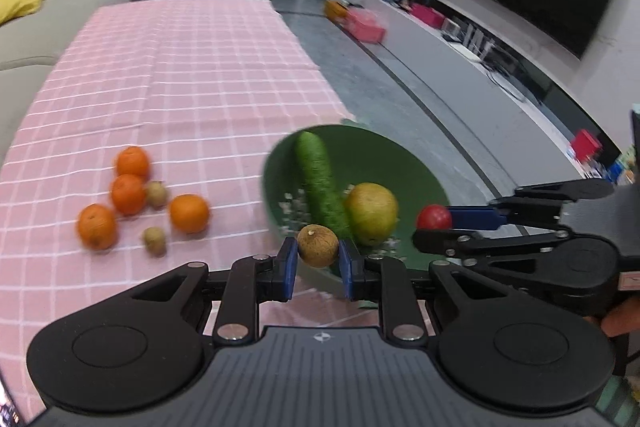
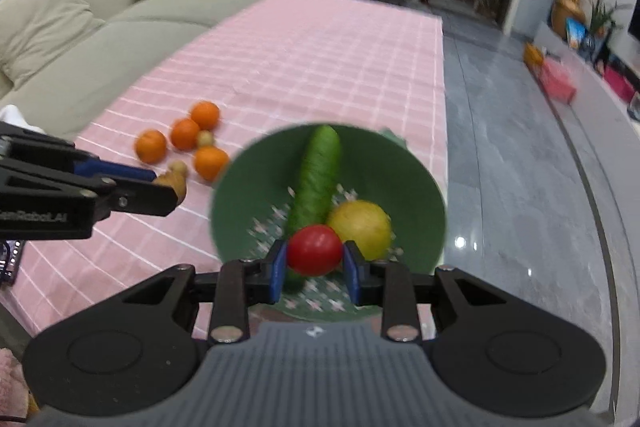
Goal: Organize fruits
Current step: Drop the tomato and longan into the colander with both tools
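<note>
My left gripper (image 1: 318, 261) is shut on a brown kiwi (image 1: 318, 245) and holds it at the near left rim of the green plate (image 1: 404, 167). My right gripper (image 2: 314, 267) is shut on a red tomato (image 2: 315, 249) above the plate (image 2: 248, 183). The plate holds a cucumber (image 1: 320, 183) and a yellow-green pear (image 1: 372, 213). Several oranges (image 1: 128, 193) and two small kiwis (image 1: 155, 241) lie on the pink checked cloth (image 1: 180, 75) to the plate's left. The right gripper shows in the left wrist view (image 1: 434, 227), the left gripper in the right wrist view (image 2: 168, 187).
The plate sits at the table's right edge, with grey tiled floor (image 2: 520, 147) beyond. A beige sofa (image 2: 80, 39) runs along the table's left side. A TV bench (image 1: 460, 59) stands far right.
</note>
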